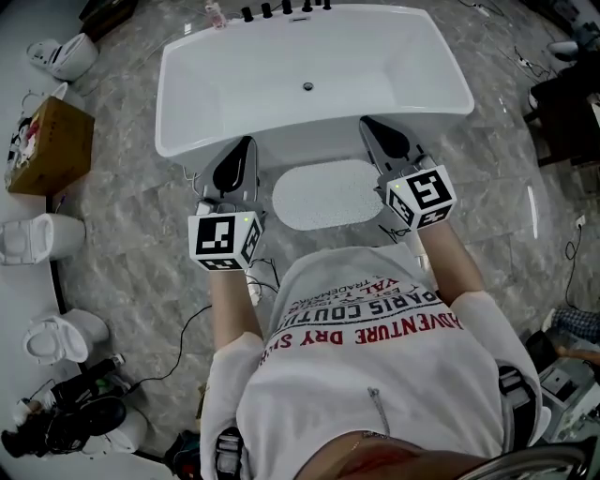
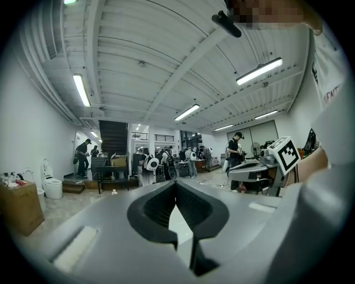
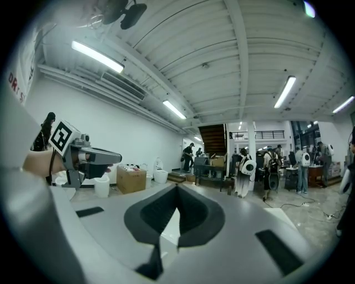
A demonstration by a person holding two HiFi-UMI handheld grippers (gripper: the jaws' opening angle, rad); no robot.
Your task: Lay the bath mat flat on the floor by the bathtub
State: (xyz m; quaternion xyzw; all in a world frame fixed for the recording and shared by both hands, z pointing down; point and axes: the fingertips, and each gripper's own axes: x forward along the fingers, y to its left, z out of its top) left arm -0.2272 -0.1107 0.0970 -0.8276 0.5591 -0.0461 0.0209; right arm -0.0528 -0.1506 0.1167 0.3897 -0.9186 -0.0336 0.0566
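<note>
Left gripper (image 1: 247, 143) and right gripper (image 1: 367, 124), jaws closed together, flank the bath mat (image 1: 328, 195) lying flat beside the bathtub (image 1: 173, 103), its basin showing only the drain (image 1: 307, 86).

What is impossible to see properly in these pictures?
Bath mat: head view, right end hidden behind the right claw; absent from both gripper views, where the left claw and right claw block the view down.
Taps: head view, tiny, at the top edge.
Box: head view, print too small.

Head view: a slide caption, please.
Bath mat lies flat beside the bathtub; left gripper and right gripper, jaws shut, flank it.
</note>
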